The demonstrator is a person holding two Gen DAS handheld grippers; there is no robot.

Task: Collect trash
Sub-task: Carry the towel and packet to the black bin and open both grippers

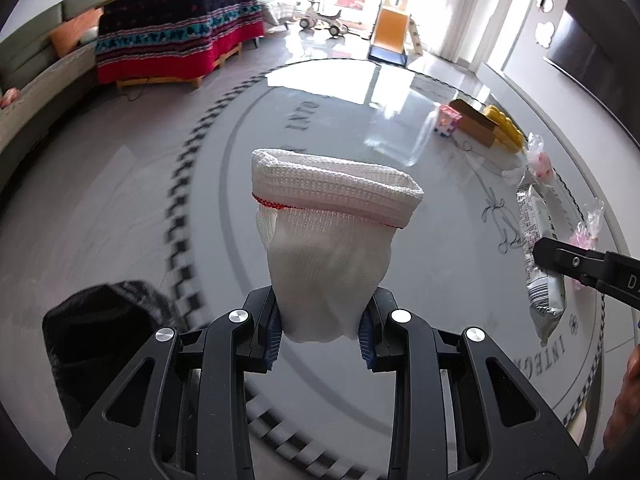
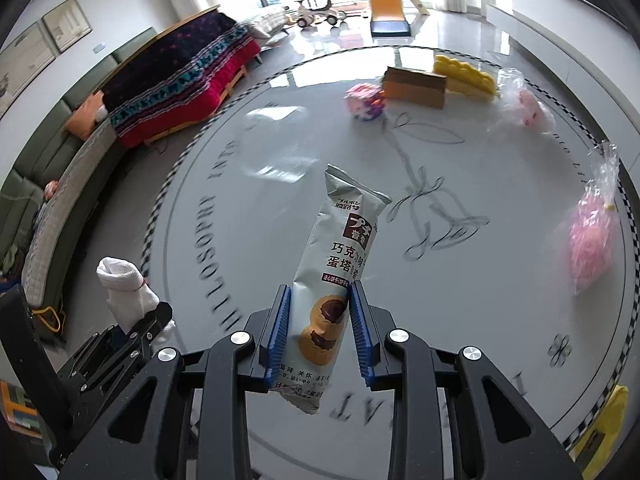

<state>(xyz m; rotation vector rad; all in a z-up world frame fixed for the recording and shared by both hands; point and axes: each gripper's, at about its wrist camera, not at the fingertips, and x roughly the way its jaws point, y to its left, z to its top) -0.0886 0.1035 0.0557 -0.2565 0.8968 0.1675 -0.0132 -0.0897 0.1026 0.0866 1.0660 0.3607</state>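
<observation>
Over the round table (image 2: 500, 280), both grippers are loaded. Left gripper (image 1: 320, 330): jaws pinched on a white glove (image 1: 328, 240), cuff pointing away from the camera, long axis running out along the fingers. Right gripper (image 2: 318, 330): blue pads clamped on a snack wrapper (image 2: 340, 264), long axis also along the fingers, top end leaning slightly right, bottom end hanging below the jaws.

Dark bin (image 1: 100, 340) shows at near left in the left wrist view, off the table's checkered edge and just left of the left gripper. Judgement: the drop lies that way, left hand nearer, right hand must cross the near rim behind it.

Remaining on the table, far right: pink bag (image 2: 592, 236) near the right rim, second bag (image 2: 524, 108), brown box (image 2: 416, 86), yellow block (image 2: 464, 74), pink cube (image 2: 366, 100), clear container (image 2: 276, 144) mid-table. Middle and near table bare; floor open at left as far as the sofa (image 2: 48, 200).
</observation>
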